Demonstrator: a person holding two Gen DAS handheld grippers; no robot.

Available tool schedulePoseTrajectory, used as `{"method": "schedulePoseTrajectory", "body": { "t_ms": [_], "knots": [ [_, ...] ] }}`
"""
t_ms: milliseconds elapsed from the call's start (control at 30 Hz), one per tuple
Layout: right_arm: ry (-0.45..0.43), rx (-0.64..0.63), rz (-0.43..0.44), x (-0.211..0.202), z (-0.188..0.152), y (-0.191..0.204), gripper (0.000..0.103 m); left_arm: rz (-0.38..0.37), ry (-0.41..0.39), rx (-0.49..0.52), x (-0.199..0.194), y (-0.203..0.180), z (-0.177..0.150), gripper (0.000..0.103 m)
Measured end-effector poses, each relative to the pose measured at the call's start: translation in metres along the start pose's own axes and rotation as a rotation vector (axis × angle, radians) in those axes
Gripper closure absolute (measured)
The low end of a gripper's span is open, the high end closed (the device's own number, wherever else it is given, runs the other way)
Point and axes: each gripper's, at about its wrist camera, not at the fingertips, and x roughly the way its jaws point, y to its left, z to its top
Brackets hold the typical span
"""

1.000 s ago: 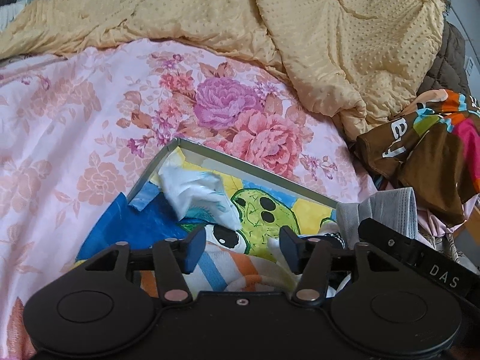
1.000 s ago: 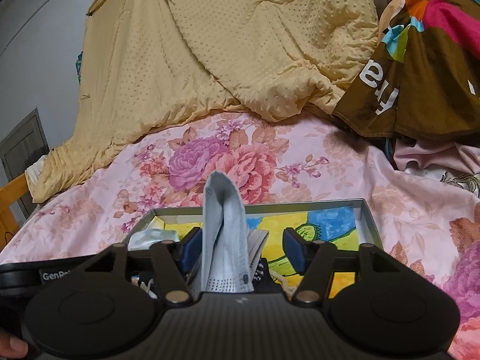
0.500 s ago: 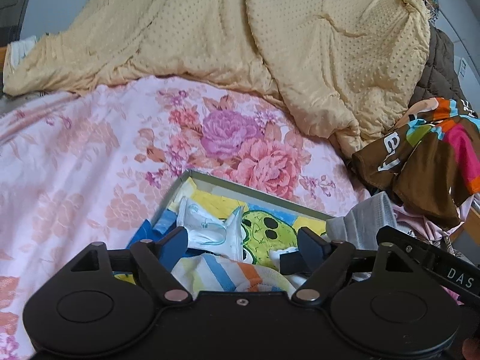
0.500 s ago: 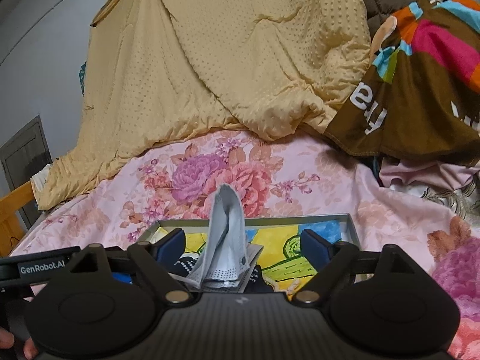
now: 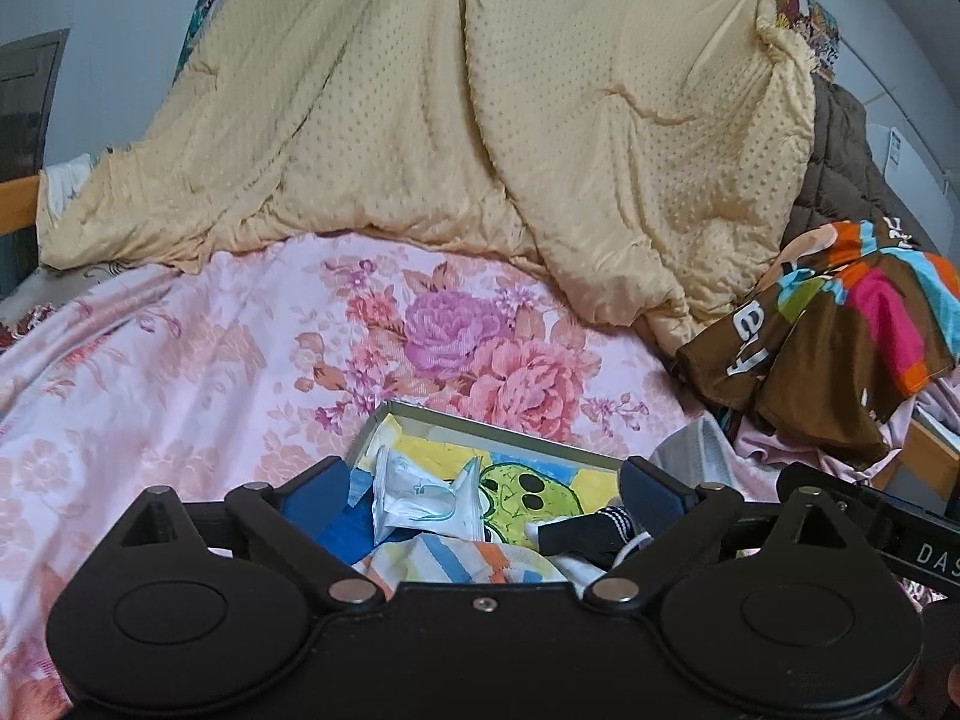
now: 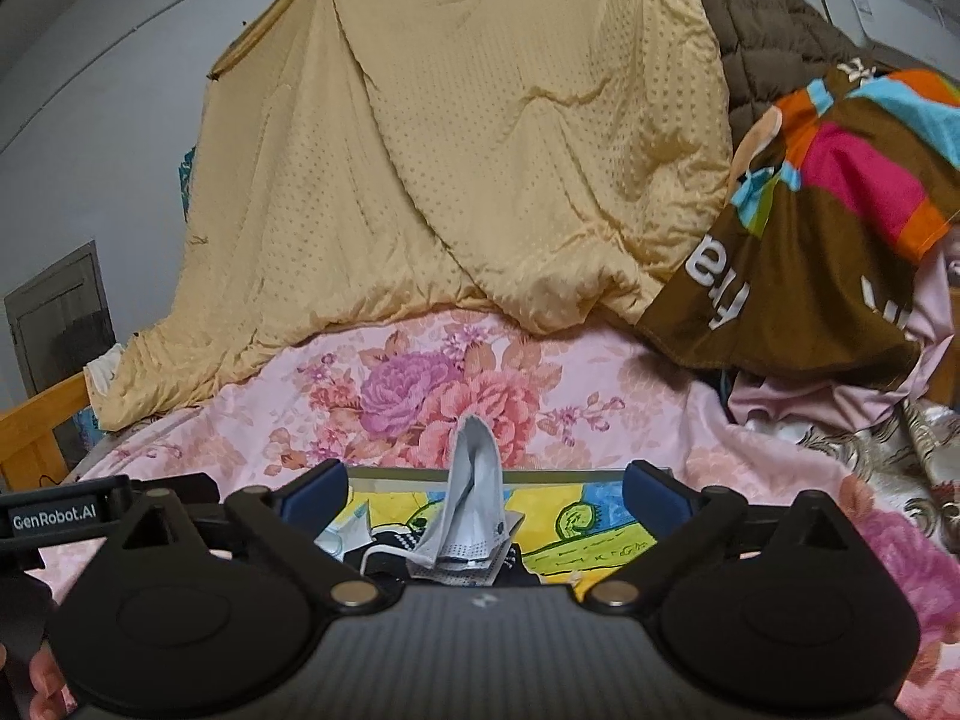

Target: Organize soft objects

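Observation:
A shallow grey box [image 5: 498,427] with a yellow, blue and green cartoon lining lies on the floral bedsheet. In it lie a white wrapped packet [image 5: 420,495], a striped cloth [image 5: 456,558] and a black-and-white sock [image 5: 600,531]. My left gripper [image 5: 483,495] is open and empty above the box's near side. In the right wrist view the box [image 6: 540,474] holds a grey face mask [image 6: 471,516] standing on end. My right gripper [image 6: 485,495] is open wide, its fingers apart from the mask.
A yellow dotted quilt [image 5: 480,120] is heaped at the back. A brown multicoloured cloth [image 5: 840,348] and a pink cloth lie at the right. The pink floral sheet [image 5: 180,372] spreads to the left. A wooden bed rail [image 6: 36,426] stands far left.
Both grippers opened wider and drew back and up from the box. The white packet and the grey mask stay in the box, released.

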Motion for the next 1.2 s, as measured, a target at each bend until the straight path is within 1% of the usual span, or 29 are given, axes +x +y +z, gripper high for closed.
{"method": "schedulePoseTrajectory", "body": {
  "t_ms": [100, 200, 533, 767, 1200],
  "knots": [
    [-0.017, -0.008, -0.005, -0.015, 0.001, 0.003, 0.001, -0.002, -0.018, 0.013, -0.015, -0.003, -0.001, 0.005],
    [-0.031, -0.016, -0.01, -0.031, 0.001, 0.005, 0.0, -0.003, -0.034, 0.031, -0.03, -0.007, -0.004, 0.001],
    [-0.051, -0.042, -0.02, -0.075, -0.003, 0.014, 0.0, -0.017, -0.077, 0.077, -0.08, -0.014, -0.015, 0.001],
    [-0.076, -0.042, -0.019, -0.106, -0.009, 0.02, 0.0, -0.013, -0.091, 0.078, -0.109, -0.012, -0.022, 0.001],
    [-0.081, -0.051, -0.02, -0.146, -0.027, 0.029, 0.0, -0.003, -0.109, 0.087, -0.152, -0.008, -0.041, 0.001]
  ]
}}
